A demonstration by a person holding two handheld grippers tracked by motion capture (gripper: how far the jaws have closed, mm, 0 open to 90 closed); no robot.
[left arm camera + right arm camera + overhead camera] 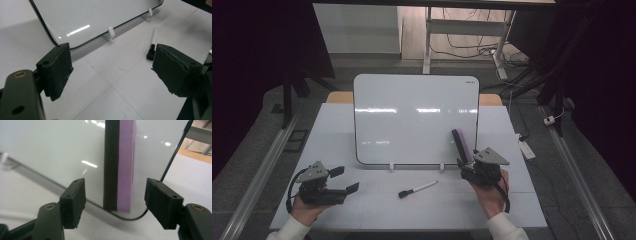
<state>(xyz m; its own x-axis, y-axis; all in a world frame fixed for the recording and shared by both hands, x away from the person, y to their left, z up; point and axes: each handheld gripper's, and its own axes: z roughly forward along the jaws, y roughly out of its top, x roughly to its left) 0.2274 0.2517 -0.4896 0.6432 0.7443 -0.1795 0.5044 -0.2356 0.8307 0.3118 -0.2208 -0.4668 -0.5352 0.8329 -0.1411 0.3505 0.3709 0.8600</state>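
High view is showing one purple-and-black foam eraser point(462, 144) sticking to one white dry-erase board's point(412, 117) right edge, the right gripper point(471, 165) gaping around it; left gripper point(343, 180) gaping, one black-capped white marker point(417, 189) lying free between.

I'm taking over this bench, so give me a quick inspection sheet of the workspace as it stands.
Surface: white table, pale seams.
Job's things: eraser on the whiteboard, low right; board propped upright on clips; capped marker lying in front.
Clutter: nothing seen.
Grippers: right gripper open, fingers either side of the eraser, apart from it; left gripper open, holding nothing.
Cables: gripper cable; floor cables behind.
Surroundings: dark curtains, table legs.
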